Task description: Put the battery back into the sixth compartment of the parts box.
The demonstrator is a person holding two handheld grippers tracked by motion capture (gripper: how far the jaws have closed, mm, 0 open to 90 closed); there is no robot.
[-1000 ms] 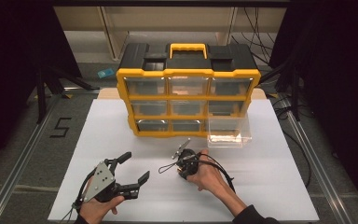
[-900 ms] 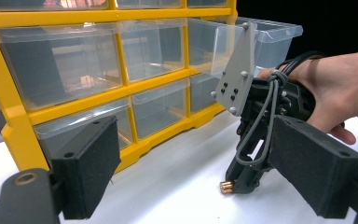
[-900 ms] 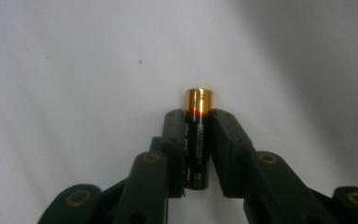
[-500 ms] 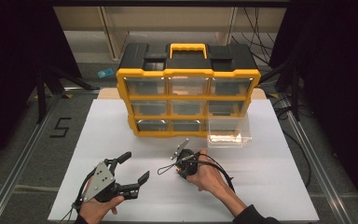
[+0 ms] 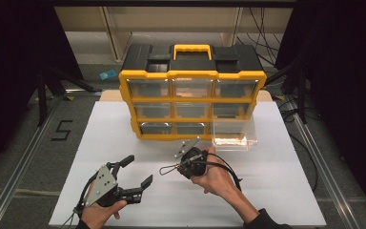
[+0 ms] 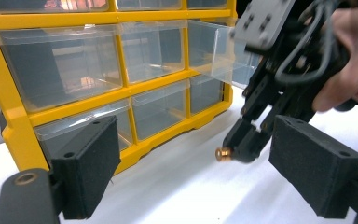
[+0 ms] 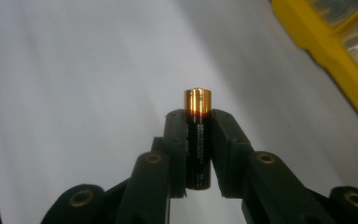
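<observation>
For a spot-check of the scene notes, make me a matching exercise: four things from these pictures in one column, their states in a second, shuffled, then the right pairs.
Things:
1. battery
2. left gripper
3. clear drawer at the organiser's bottom right
4. organiser

States:
A. pulled out over the white table
B. jaws spread, nothing between them
C. clamped between the right gripper's jaws, copper end sticking out
D. stands upright, yellow frame, black top with a yellow handle

Pairs: 1-C, 2-B, 3-A, 4-D

White table (image 5: 124,129), yellow drawer cabinet (image 5: 191,102) on it
</observation>
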